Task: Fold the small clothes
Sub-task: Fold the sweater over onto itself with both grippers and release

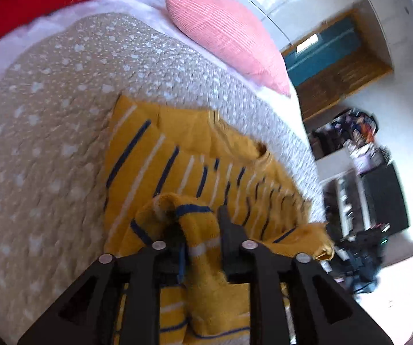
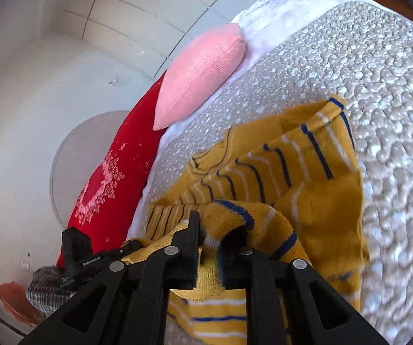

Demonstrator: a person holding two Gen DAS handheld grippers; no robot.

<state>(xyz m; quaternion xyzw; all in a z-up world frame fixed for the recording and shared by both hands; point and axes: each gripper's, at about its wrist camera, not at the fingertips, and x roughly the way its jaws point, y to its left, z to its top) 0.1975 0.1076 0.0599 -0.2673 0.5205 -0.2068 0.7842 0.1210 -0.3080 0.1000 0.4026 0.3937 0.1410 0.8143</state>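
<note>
The bed (image 1: 48, 143) fills most of the room from where I stand, covered by a quilted beige-grey bedspread (image 2: 364, 72) dotted with small white stars, with a white sheet (image 2: 278, 5) showing beyond it at the head end. Against the tiled wall lies a long red cushion (image 2: 114, 178) with a white snowflake pattern, and beside it rests a ribbed pink pillow (image 1: 226, 37), partly overlapping the red one in the right wrist view. Past the far edge of the bed, in the left wrist view, a wooden-framed teal door (image 1: 330, 54) stands in the white wall, with dark clutter on the floor below it, too blurred to tell apart.

The mustard-yellow knitted sweater with navy and white stripes (image 1: 183, 155) lies on the bedspread near the bed's edge, rumpled and partly doubled over, its near edge lifted off the bed.

The left gripper (image 1: 198, 230) has a bunched fold of that sweater between its black fingers (image 1: 229, 230); the cloth is draped over and around them, and the fingers are clenched on it. The right gripper (image 2: 212, 230) likewise grasps a raised fold of the sweater, the knit humped up between its fingers (image 2: 192, 235) and hanging below them.
</note>
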